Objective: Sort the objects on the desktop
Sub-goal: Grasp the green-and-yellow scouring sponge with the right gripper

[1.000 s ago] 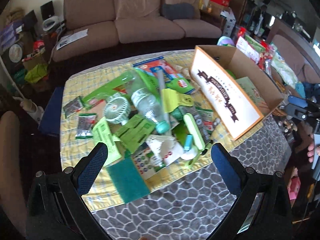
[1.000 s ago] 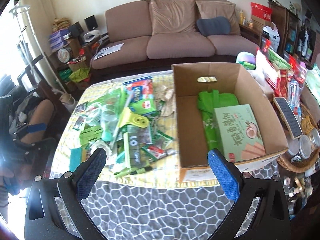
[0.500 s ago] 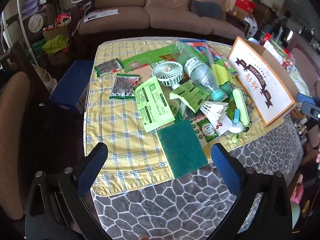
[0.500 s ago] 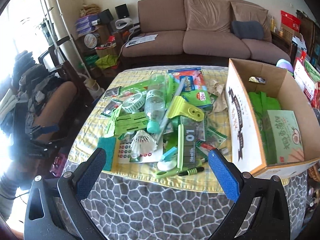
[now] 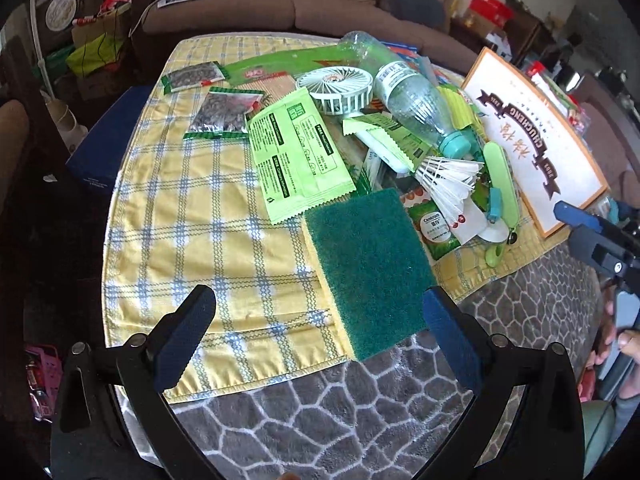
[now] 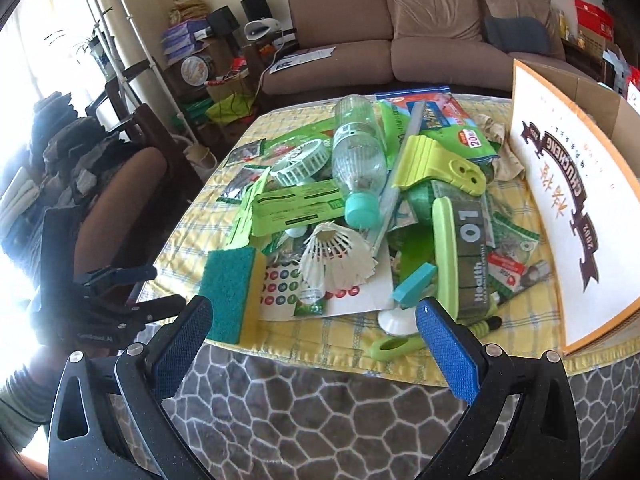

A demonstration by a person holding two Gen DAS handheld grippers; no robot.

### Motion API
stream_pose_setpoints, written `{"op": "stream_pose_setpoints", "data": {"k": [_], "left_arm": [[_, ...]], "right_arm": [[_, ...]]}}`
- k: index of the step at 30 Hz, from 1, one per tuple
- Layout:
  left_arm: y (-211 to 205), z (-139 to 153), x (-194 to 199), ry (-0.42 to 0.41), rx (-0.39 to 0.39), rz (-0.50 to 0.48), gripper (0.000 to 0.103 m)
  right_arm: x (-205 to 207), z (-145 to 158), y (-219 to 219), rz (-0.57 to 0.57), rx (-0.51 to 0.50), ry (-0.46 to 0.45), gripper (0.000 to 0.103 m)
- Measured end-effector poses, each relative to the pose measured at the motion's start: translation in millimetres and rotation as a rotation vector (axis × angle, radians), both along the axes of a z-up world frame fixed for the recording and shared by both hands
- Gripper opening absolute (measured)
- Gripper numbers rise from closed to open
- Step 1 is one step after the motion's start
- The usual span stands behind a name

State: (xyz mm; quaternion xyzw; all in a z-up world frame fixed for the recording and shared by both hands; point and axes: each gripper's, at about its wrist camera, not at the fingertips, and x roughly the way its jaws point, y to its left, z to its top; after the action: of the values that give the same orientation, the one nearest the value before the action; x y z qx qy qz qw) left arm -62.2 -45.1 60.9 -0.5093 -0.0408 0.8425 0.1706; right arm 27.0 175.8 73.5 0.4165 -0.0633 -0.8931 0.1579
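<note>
Nearer now, sponge [image 5: 370, 268] fronts clutter, possibly touching shuttlecock [image 5: 450, 180]

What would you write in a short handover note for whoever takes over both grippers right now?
Left gripper: open, empty, hovering near the green sponge at the cloth's near edge.
Right gripper: open, empty, facing the pile by the shuttlecock.
Bottle, fan and packets lie heaped on the cloth.
Cardboard box stands at the right; its inside is not visible.
Left: the whole pile.
</note>
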Motion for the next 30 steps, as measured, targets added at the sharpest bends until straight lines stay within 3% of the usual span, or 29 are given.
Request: {"op": "stream_pose_setpoints", "data": {"k": [6,10,18,30], "left_arm": [[-1.2,-6.8,-6.0,-0.003,0.028,0.007,0.103],[-19.8,-4.9,-11.4,-0.005,0.087,0.069,0.103],[-48.5,-7.0,-17.5,-0.019,0.091,0.137,0.103],[-57.9,-5.0,-19.4,-0.044,0.142,0.18,0.103]], "right_arm": [[3.3,-19.6,-34.0,0.079,0.012,0.007,0.103],[6.1,-29.7,-52.9,0.117,-0.003,0.022,0.103],[5.1,-47.2,-93.1,0.158,0.008,0.029,0.103],[-10.2,-70.0,-122.6,0.092,0.03,0.037,0.103]]}}
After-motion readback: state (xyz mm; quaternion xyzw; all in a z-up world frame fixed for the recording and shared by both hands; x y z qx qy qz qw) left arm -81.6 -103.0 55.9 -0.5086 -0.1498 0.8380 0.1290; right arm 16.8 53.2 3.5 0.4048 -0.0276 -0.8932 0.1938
